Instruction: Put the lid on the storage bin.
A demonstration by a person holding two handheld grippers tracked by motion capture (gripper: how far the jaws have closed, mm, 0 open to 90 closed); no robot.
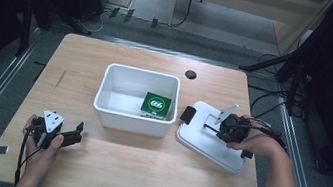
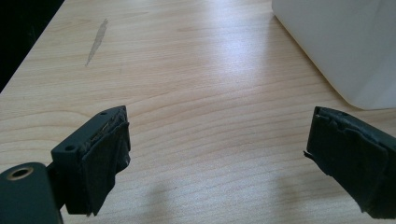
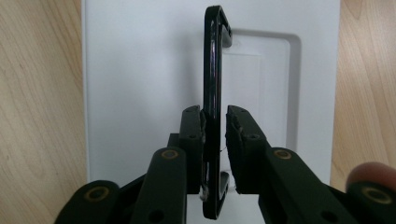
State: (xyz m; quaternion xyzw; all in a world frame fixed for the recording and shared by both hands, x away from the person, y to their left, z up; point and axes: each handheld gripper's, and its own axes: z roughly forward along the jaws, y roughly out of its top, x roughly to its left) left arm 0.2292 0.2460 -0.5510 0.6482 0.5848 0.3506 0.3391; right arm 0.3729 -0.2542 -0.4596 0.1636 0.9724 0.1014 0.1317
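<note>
Left claw (image 1: 78,131) sits at 7 o'clock on the wood surface (image 1: 142,170), jaws wide apart, nothing between them; in the left gripper view only the two pad tips show, and the white bin (image 2: 345,46) is cut off at 1 o'clock. Right claw (image 3: 215,135) is at 3 o'clock over the white lid (image 1: 207,143), which lies flat on the surface just right of the bin. Its jaws straddle the lid's black handle (image 3: 212,60), which stands up on edge. Left pad touches the handle, right pad shows a thin gap, so not yet clamped. The handle's lower end is hidden behind the jaws. Farther off, at center, the bin holds a green box (image 1: 156,105) marked 666, its lower part hidden by the bin wall. A black latch (image 1: 187,114) sits on the lid's left end.
</note>
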